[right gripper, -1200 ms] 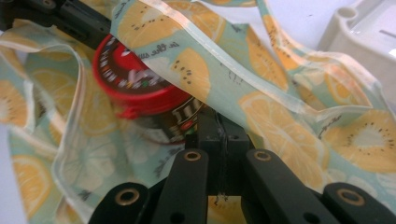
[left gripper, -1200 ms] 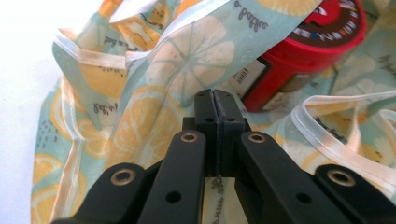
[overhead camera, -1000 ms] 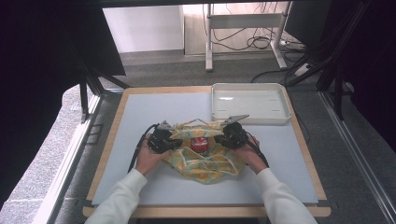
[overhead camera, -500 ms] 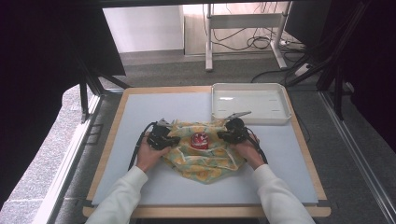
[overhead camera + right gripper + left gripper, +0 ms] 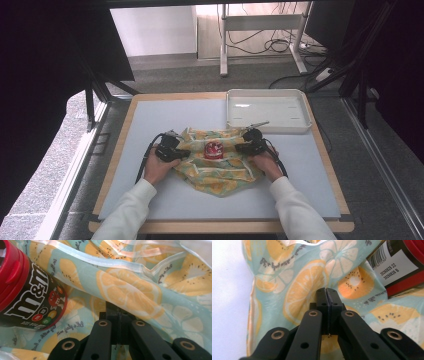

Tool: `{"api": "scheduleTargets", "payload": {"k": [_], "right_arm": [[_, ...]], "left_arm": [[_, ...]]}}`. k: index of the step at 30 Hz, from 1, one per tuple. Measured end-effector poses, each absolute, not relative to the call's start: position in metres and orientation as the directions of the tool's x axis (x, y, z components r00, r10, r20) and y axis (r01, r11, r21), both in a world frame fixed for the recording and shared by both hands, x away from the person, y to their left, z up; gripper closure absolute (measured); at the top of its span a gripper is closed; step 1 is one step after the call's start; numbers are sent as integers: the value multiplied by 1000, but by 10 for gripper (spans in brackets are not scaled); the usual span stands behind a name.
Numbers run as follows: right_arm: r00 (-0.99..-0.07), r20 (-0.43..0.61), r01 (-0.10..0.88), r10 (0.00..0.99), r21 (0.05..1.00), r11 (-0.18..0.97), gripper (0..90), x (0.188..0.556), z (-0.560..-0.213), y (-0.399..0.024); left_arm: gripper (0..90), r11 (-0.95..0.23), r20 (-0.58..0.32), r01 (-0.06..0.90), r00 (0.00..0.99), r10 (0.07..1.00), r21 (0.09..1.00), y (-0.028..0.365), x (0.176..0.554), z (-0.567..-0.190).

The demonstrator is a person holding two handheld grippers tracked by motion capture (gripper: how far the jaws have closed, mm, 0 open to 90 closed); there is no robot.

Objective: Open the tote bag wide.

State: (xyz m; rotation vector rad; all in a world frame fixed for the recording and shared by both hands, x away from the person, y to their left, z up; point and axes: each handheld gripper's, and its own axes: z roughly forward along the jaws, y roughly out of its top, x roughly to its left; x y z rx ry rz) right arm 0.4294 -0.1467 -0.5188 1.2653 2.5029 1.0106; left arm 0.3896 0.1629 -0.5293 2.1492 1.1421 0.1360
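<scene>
A cloth printed with orange and lemon slices lies spread on the grey table mat. A red-capped M&M's can lies on its side in the middle of it. My left gripper is at the cloth's left edge, and its jaws are pressed together on the fabric, with the can's barcode label to the upper right. At the right edge, my right gripper is shut, and a fold of cloth drapes over its tips. The can lies just to the left.
A white tray stands at the back right of the table, just beyond the right gripper. The wooden table rim runs along the near side. Desk legs and cables are on the floor beyond the table.
The two grippers have drawn slightly apart and the cloth lies a little wider. The can stays in the middle.
</scene>
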Motion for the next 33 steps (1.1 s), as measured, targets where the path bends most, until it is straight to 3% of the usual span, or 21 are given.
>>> {"api": "scheduleTargets", "payload": {"k": [11,33], "right_arm": [[-722,110,540,684,706,457,888,395,-481,-140],[-813,142,520,565,614,593,890,310,-522,-136]], "left_arm": [[900,-385,-208,672,626,752,633,161,387,-523],[900,-379,-219,677,624,750,631,157,389,-526]]}}
